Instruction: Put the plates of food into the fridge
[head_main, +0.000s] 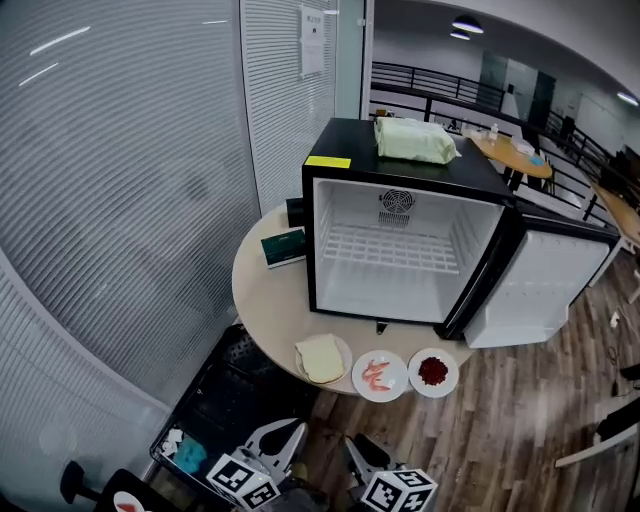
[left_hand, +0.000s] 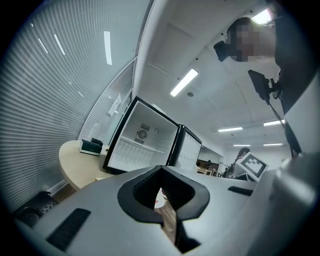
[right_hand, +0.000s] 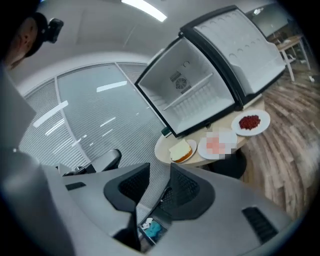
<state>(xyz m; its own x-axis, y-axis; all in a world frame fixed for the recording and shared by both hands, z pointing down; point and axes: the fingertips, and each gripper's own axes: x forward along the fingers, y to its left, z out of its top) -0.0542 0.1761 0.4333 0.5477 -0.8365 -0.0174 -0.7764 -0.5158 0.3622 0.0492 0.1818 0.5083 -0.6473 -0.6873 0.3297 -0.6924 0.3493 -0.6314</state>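
An office with striped glass walls is seen; a round table (head_main: 258, 290) stands by the wall, and a small fridge (head_main: 345, 145) is set on it with its door (head_main: 545, 290) swung wide open.

The left gripper (left_hand: 162, 200) is held low, short of the table; its jaws are a little apart, and nothing is held between them; only floor and a bit of plate are seen through the gap. The right gripper (right_hand: 155, 195) is held beside it; its jaws are apart too, and nothing is gripped.

Past the grippers, three plates are lined up at the near edge of the table, in front of the fridge: a bread plate (head_main: 322, 358), a pink food plate (head_main: 380, 376) and a red food plate (head_main: 433, 372). None has been put inside yet; the fridge is bare, with one wire shelf (head_main: 385, 250). A dark box (head_main: 284, 247) lies to the left of the fridge, and a green bag (head_main: 413, 140) lies on top.

The plates are so close to the edge that one could likely be pushed off by a bump from a gripper; a thin rim could slip if it is pinched badly; food could slide off if a plate is tipped; the fridge frame or shelf could be hit if a plate is carried too low.
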